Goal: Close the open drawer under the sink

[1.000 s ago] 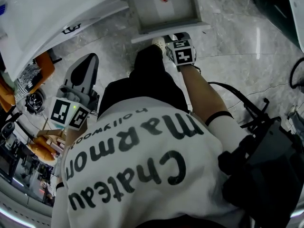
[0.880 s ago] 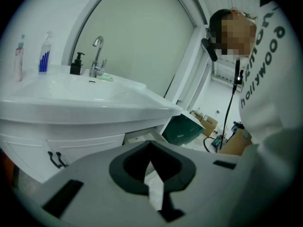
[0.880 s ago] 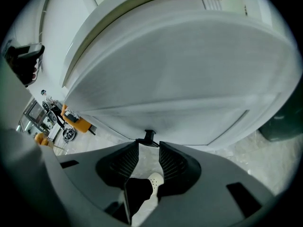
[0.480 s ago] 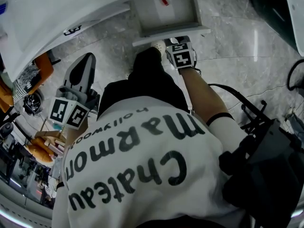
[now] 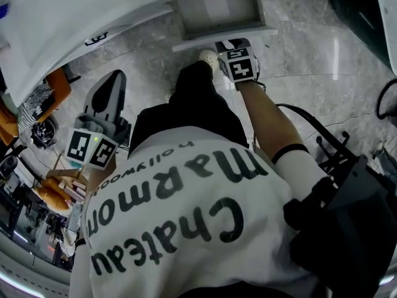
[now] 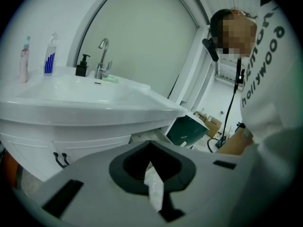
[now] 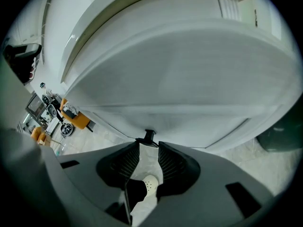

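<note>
We judge the white panel drawer (image 5: 211, 42) stiff, light-sliding, best pushed at its small black handle (image 7: 149, 136), right gripper (image 7: 148, 144) jaws apart there, left gripper (image 6: 150, 145) jaws together.

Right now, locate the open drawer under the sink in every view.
Head view: top centre, drawer pulled out toward the person.
Left gripper view: perhaps the pale edge just under the sink; unclear.
Right gripper view: its white front with black handle, just above the jaws.
Shared landmark: the white sink.
</note>
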The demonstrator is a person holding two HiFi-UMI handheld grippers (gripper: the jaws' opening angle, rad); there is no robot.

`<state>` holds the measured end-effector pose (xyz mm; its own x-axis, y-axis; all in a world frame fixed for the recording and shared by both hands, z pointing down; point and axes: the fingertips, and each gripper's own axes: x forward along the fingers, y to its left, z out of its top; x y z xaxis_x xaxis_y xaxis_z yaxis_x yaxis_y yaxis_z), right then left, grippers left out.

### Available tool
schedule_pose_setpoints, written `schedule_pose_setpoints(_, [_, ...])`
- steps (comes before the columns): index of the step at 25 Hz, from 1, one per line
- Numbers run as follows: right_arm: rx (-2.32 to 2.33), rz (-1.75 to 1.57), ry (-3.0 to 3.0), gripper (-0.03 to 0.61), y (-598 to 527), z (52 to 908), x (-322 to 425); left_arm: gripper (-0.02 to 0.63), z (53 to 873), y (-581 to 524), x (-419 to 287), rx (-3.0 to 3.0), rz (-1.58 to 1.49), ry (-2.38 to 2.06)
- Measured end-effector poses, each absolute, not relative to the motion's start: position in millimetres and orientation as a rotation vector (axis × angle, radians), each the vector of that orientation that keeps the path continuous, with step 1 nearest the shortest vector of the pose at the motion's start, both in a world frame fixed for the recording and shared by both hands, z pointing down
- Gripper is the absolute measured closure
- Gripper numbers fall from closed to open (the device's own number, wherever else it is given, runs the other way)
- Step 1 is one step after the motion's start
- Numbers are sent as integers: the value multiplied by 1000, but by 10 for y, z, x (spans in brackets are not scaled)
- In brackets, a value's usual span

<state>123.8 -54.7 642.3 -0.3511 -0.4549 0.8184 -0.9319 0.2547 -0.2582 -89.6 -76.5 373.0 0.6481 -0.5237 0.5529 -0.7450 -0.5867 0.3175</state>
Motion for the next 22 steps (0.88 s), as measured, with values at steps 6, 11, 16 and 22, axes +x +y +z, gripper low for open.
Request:
schedule_pose_setpoints(6, [1288, 1019, -1917, 446, -612, 6412, 1232, 604, 3734, -774, -902, 2337, 559, -982])
schedule_pose_setpoints(11, [1292, 1017, -1917, 445, -741, 6417, 1203, 606, 3752, -799, -972, 2339, 566, -994])
schedule_pose_setpoints(16, [1320, 1039, -1906, 445, -761, 6395, 1245, 604, 3775, -745, -925, 2333, 566, -997])
schedule_pose_setpoints(22, [1360, 1072, -1874, 443, -810, 6385, 1253, 606, 3797, -709, -939, 2319, 557, -1005])
